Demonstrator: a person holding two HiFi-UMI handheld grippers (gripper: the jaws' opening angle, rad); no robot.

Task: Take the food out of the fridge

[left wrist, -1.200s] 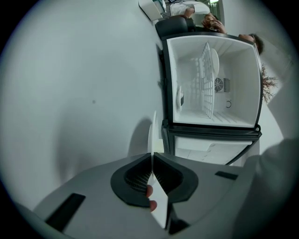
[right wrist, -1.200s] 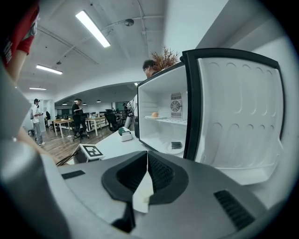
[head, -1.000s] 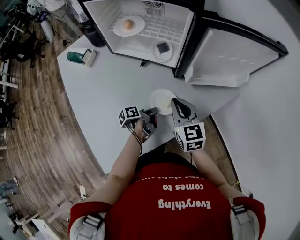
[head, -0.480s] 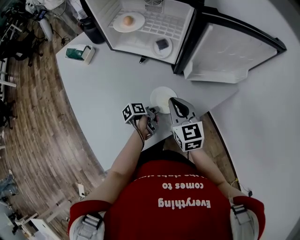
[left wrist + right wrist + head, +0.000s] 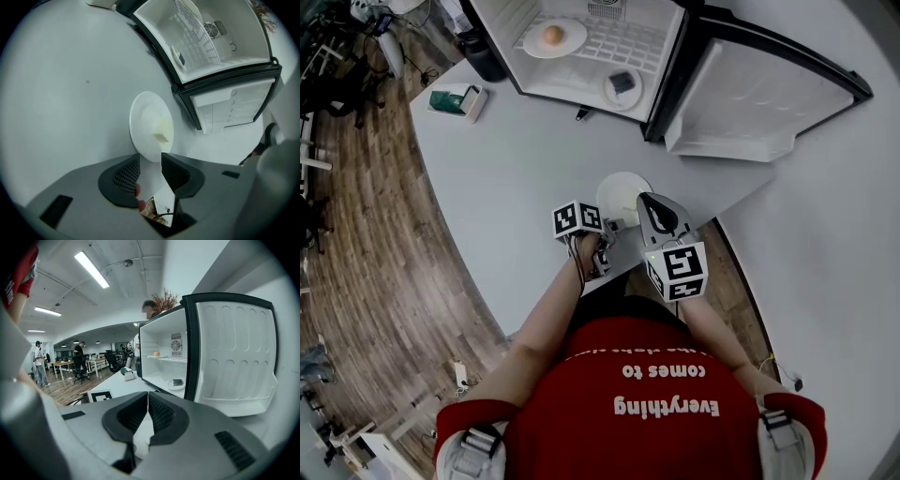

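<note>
A white plate [image 5: 623,195] [image 5: 149,123] with a pale yellow block of food [image 5: 162,131] lies on the grey table, near its front edge. My left gripper [image 5: 609,226] [image 5: 150,158] points down at the plate's near rim. Its jaws are opening: the rim lies between them and the pads do not press on it. My right gripper [image 5: 646,201] [image 5: 148,396] hovers at the plate's right side, shut and holding nothing. The open fridge [image 5: 666,66] holds a plate with an orange food [image 5: 551,36] [image 5: 156,354] and a plate with a dark item [image 5: 622,84] [image 5: 177,382].
The fridge door [image 5: 759,94] [image 5: 234,362] swings out to the right over the table. A green and white box [image 5: 455,101] [image 5: 126,372] lies on the table's far left. Beyond the table's left edge are wooden floor, desks, chairs and people [image 5: 40,363].
My left gripper has shifted right and rolled, coming closer to the plate's near rim. The right gripper and the plate have stayed where they were.
</note>
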